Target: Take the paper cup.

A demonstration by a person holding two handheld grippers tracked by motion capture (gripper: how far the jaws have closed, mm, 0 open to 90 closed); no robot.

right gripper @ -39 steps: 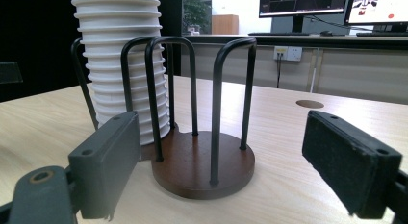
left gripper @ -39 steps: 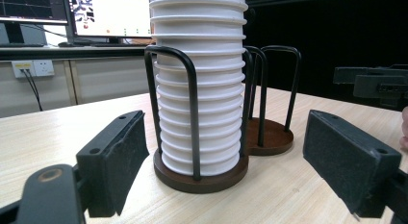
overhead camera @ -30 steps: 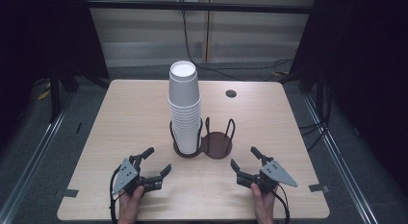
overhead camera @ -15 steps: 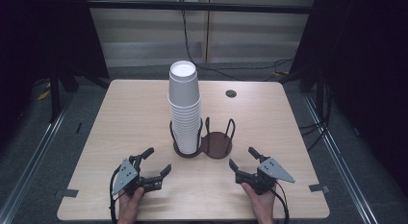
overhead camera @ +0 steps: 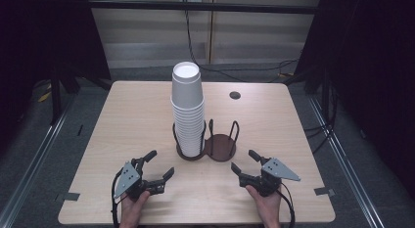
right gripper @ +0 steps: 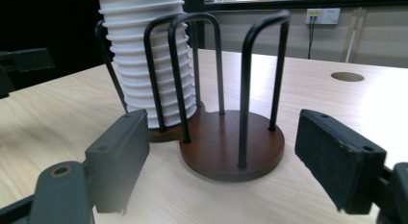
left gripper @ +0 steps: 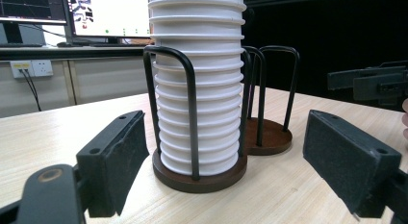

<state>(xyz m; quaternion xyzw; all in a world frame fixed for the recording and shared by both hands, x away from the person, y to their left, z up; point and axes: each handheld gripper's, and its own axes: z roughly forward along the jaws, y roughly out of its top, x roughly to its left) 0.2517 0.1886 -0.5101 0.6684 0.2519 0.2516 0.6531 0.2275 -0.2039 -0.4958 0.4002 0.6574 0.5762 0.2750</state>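
left tongs (overhead camera: 157, 165) are being held open and empty, low over the table (overhead camera: 122, 120), near its front edge, aimed at the cup stack (overhead camera: 188, 108). right tongs (overhead camera: 246, 162) are also being held open with nothing between the pads, pointed at the empty holder (overhead camera: 221, 146). the white paper cups are being kept nested in one tall stack, upright, inside the left wire holder (left gripper: 192, 178) of a double wooden-base rack at mid-table; the two round bases are touching each other. in the left gripper view the stack (left gripper: 197, 80) is being framed between the two black pads (left gripper: 120, 156), still apart from them. in the right gripper view the empty base (right gripper: 231, 147) and its wire loops are being seen just ahead of the tongs, the cups (right gripper: 144, 56) behind and to the left.

risks, judged from here: the stack is tall and light, so it is likely to be tipped or dragged with the rack if the cups are being squeezed low down or pulled sideways against the wire loops. several nested cups are likely to be lifted together instead of one, since the rims are packed tight. thin paper walls may be crushed by a hard pinch. the rack may slide if it is not being steadied by the other tongs. a wire loop may be caught by a pad on approach.
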